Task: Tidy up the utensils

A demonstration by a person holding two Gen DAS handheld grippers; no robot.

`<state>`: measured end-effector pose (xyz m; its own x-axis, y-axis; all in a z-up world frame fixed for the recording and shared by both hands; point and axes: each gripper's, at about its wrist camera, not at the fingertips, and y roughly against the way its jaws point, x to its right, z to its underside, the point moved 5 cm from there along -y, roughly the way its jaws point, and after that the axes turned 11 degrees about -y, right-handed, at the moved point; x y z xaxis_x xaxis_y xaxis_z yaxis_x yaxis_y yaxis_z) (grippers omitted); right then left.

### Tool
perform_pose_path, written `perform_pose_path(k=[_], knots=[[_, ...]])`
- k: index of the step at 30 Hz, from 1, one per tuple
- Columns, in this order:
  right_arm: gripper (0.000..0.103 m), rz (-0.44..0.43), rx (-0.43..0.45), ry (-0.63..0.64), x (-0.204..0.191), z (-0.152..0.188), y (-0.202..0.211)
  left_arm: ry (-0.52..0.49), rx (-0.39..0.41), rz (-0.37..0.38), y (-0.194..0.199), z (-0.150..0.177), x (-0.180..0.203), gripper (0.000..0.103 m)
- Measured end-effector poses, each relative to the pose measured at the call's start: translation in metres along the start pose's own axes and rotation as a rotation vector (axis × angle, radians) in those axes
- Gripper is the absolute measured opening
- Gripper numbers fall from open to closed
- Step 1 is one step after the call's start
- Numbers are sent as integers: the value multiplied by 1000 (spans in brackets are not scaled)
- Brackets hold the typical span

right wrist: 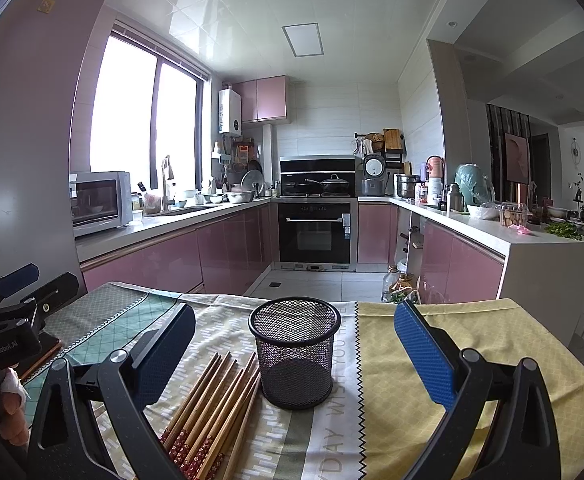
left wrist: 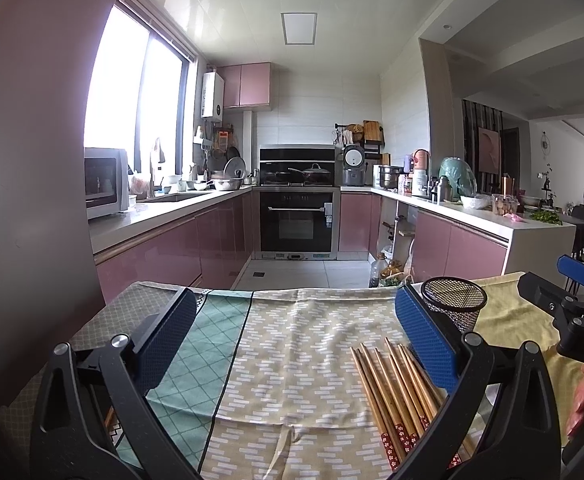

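My left gripper (left wrist: 292, 336) hangs over the patterned tablecloth (left wrist: 292, 360) with its jaws spread wide and nothing between them. Just right of it, the wooden chopsticks (right wrist: 212, 404) lie bundled flat on the cloth, touching the upright black mesh holder (right wrist: 295, 352). My right gripper (right wrist: 292, 344) frames that holder, jaws wide, gripping nothing.

Daylit kitchen (right wrist: 315, 232), pink cabinets (right wrist: 228, 252), window (right wrist: 144, 116)

Patterned tablecloth (right wrist: 431, 320), microwave (right wrist: 98, 202), oven (right wrist: 315, 232)
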<state>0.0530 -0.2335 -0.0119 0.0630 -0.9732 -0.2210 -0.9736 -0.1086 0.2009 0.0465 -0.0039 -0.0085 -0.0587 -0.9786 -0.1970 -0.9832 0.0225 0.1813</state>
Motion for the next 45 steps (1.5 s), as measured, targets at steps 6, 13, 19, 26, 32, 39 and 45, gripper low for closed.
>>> perform_pose_path(k=[6, 13, 19, 26, 32, 39, 45], knots=[[96, -15, -26, -6, 0, 2, -3, -7, -16, 16, -4, 1, 2, 98], [96, -59, -201, 19, -4, 22, -23, -55, -121, 93, -23, 11, 15, 98], [76, -54, -471, 43, -4, 71, -55, -107, -335, 219, -56, 44, 32, 87], [54, -42, -650, 5, 4, 106, -75, -176, -449, 303, -79, 74, 57, 82], [49, -65, -700, 37, -6, 114, -79, -200, -534, 345, -96, 88, 70, 70], [45, -59, -724, 63, -5, 112, -79, -179, -612, 384, -110, 105, 69, 57], [41, -44, -737, 79, -7, 111, -88, -168, -621, 421, -119, 105, 71, 57]])
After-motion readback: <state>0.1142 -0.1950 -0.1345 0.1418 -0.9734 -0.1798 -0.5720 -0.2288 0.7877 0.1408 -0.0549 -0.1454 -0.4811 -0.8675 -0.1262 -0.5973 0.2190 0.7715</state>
